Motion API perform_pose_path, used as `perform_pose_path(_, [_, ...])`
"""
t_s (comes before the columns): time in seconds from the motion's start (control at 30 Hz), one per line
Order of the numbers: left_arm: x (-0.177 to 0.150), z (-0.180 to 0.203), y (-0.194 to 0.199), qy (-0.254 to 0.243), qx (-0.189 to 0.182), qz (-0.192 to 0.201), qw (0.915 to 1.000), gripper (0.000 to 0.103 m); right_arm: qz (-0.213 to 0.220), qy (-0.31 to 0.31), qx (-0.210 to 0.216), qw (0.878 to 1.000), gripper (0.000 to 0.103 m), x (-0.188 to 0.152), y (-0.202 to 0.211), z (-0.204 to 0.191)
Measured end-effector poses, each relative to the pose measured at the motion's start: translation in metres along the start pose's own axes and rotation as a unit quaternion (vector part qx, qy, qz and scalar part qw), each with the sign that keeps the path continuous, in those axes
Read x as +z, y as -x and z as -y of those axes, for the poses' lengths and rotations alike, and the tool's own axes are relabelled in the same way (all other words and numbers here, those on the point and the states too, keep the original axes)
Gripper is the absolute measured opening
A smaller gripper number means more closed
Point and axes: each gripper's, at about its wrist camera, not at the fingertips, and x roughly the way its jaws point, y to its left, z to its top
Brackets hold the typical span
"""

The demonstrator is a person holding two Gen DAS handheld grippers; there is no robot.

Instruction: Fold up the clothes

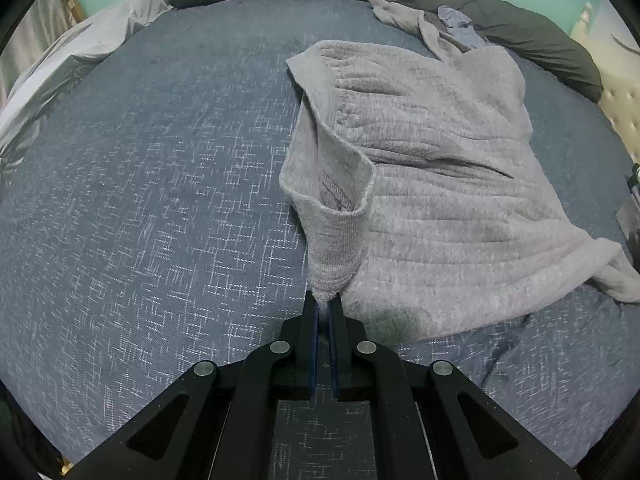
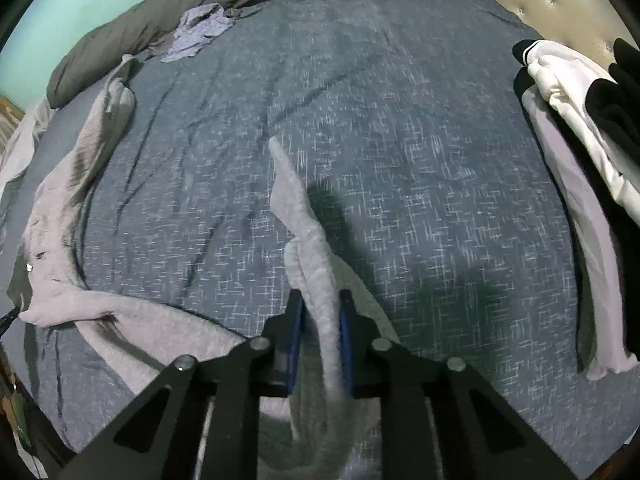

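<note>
Black gripper linkages fill the bottom of both wrist views, above a blue-grey patterned bedspread [image 1: 160, 200]. Across that bedspread in the left wrist view, a grey knit garment [image 1: 440, 168] spreads over the centre and right of the frame, with a long dark pillow [image 1: 520, 20] along the upper edge and a small bluish cloth [image 1: 456, 20] beside it. A stack of white and black clothes [image 2: 580, 140] sits at the right edge of the right wrist view. The left gripper [image 1: 324, 300] has its jaws together, pinching a lifted corner of the garment at bottom centre. The right gripper [image 2: 322, 308] has its jaws narrowly apart, pressed on a thick rolled edge of the same garment, which trails up to mid-frame.
</note>
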Motion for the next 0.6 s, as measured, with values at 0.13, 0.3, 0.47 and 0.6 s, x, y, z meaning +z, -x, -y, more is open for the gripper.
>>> perform_pose_path(0.13, [-0.001, 0.001, 0.002, 0.001, 0.001, 0.001, 1.0000, 0.004, 0.021, 0.003, 0.007, 1.000, 0.009, -0.007, 0.024, 0.008])
perform_pose_path(0.3, [-0.002, 0.000, 0.004, 0.005, 0.000, 0.001, 1.0000, 0.004, 0.044, -0.003, 0.020, 0.999, 0.008, -0.027, 0.054, 0.031])
perform_pose_path(0.47, [-0.005, 0.000, 0.004, 0.005, 0.001, -0.001, 1.0000, 0.004, 0.038, -0.016, 0.028, 0.999, 0.008, -0.064, 0.067, 0.058])
perform_pose_path(0.6, [-0.006, -0.002, 0.001, 0.010, 0.000, -0.005, 0.9999, 0.004, 0.011, -0.022, 0.024, 0.999, 0.008, -0.097, 0.059, 0.077])
